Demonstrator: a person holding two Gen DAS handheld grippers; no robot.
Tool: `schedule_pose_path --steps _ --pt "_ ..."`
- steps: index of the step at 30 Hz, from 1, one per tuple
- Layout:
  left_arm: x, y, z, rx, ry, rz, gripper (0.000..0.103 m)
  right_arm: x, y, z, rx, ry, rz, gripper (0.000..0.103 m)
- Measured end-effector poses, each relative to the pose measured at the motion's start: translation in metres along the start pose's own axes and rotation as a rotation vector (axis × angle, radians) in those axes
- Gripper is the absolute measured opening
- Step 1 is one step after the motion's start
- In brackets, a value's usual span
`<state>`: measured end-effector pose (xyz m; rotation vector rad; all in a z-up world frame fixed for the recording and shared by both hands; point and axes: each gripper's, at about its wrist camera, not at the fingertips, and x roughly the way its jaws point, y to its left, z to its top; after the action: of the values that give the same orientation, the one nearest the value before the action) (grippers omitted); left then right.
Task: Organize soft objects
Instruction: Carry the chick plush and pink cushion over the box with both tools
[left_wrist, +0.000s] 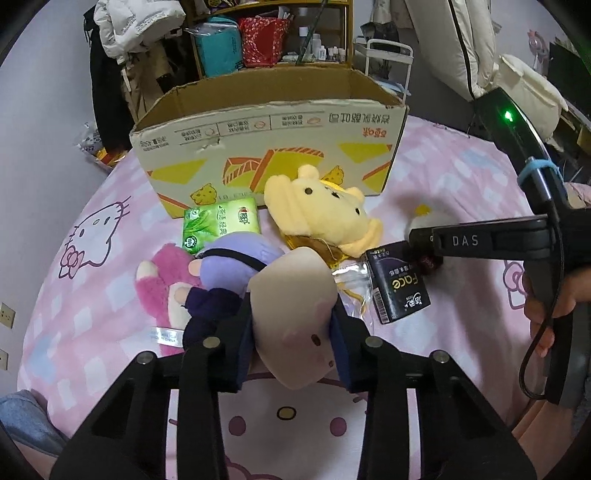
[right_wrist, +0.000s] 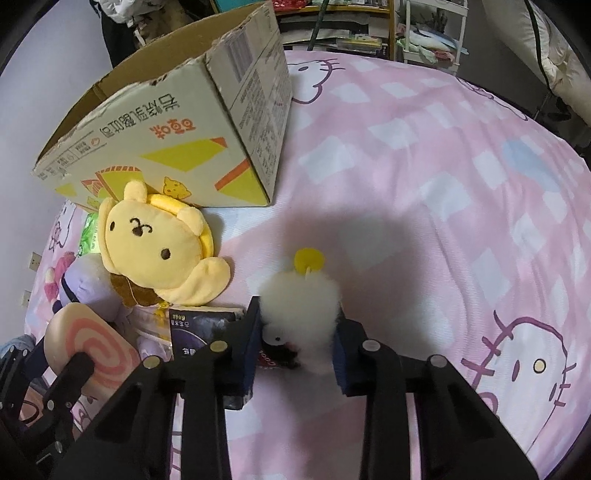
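My left gripper (left_wrist: 291, 314) is shut on a beige roll-cake plush (left_wrist: 295, 288) with a pink swirl end (right_wrist: 92, 343), its pads pressing both sides. My right gripper (right_wrist: 299, 332) is shut on a white fluffy toy (right_wrist: 299, 295) with a yellow pompom, low over the bed; the left wrist view shows it at the right (left_wrist: 419, 236). A yellow bear plush (left_wrist: 325, 206) (right_wrist: 155, 243) lies in front of the open cardboard box (left_wrist: 266, 129) (right_wrist: 166, 122). Left of the roll lie a purple plush (left_wrist: 236, 258) and a pink plush (left_wrist: 162, 284).
A green tissue pack (left_wrist: 221, 225) lies by the box front. A black tissue pack (left_wrist: 399, 288) (right_wrist: 199, 328) lies beside my right gripper's left finger. Everything rests on a pink cartoon-cat bed sheet (right_wrist: 443, 184). Shelves and hanging clothes stand behind the bed.
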<state>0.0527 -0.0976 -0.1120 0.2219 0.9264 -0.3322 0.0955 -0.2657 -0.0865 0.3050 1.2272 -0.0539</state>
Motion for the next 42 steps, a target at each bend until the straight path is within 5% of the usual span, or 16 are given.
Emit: schedule_pose_path --steps 8,24,42 --pt "-0.022 0.005 -0.001 -0.010 -0.089 0.024 0.036 -0.022 0.001 -0.001 0.010 -0.092 0.031 0.033" --pt "-0.099 0.032 0.015 0.011 -0.385 0.125 0.036 -0.125 0.051 -0.018 -0.172 -0.561 0.056 0.033" --pt "-0.140 0.070 0.077 0.025 -0.586 0.186 0.037 -0.198 0.092 0.009 -0.310 -0.777 0.073 0.033"
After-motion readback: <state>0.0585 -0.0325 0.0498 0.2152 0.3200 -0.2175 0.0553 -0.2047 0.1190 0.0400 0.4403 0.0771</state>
